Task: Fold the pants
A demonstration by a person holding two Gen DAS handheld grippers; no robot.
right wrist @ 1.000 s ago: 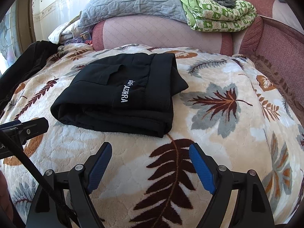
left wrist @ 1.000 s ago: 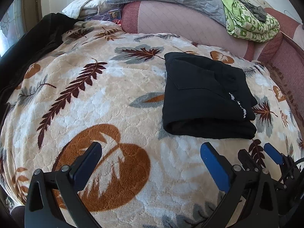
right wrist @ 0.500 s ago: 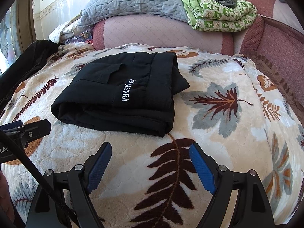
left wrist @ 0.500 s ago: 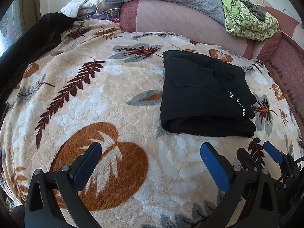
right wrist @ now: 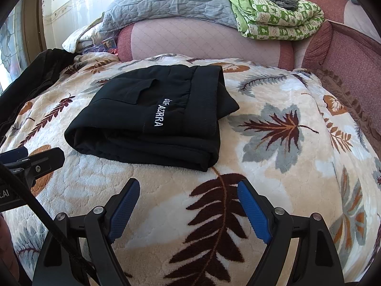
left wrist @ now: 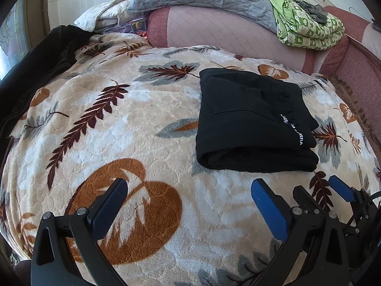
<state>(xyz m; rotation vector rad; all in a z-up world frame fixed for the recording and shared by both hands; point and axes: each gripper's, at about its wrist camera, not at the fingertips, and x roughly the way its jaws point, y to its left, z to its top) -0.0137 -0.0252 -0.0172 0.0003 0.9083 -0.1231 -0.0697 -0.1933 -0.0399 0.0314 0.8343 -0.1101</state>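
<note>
The black pants lie folded into a compact rectangle on the leaf-patterned blanket, with white lettering on top. They also show in the right wrist view. My left gripper is open and empty, held above the blanket short of the pants and to their left. My right gripper is open and empty, held in front of the pants' near right corner. The right gripper's fingers show at the lower right of the left wrist view.
A pink padded headboard runs along the back with a grey quilt and a green patterned blanket piled on it. A dark garment lies at the bed's left edge. A red padded side bounds the right.
Both grippers have drawn back slightly from the folded pants and stay open. The pants have not moved.
</note>
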